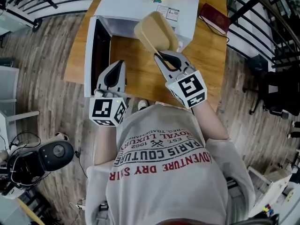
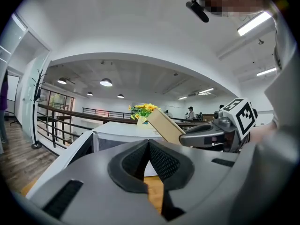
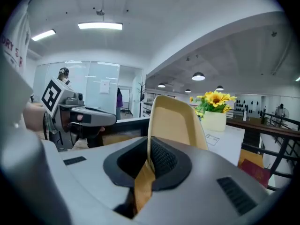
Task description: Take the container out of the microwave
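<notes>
A tan, shallow container (image 1: 157, 32) hangs tilted in the air in front of the white microwave (image 1: 140, 3). My right gripper (image 1: 160, 56) is shut on its near rim. In the right gripper view the container (image 3: 176, 121) rises straight out of the closed pads (image 3: 159, 158). My left gripper (image 1: 116, 65) is shut with nothing in it and hovers to the left, by the open microwave door (image 1: 91, 55). From the left gripper view the container (image 2: 166, 125) shows edge-on at the tip of the right gripper (image 2: 183, 138).
The microwave stands on a wooden table (image 1: 140, 71). A pot of yellow flowers (image 3: 213, 102) sits on the microwave's top. A dark red book (image 1: 213, 15) lies at the table's far right. Black railings (image 1: 262, 13) run behind the table.
</notes>
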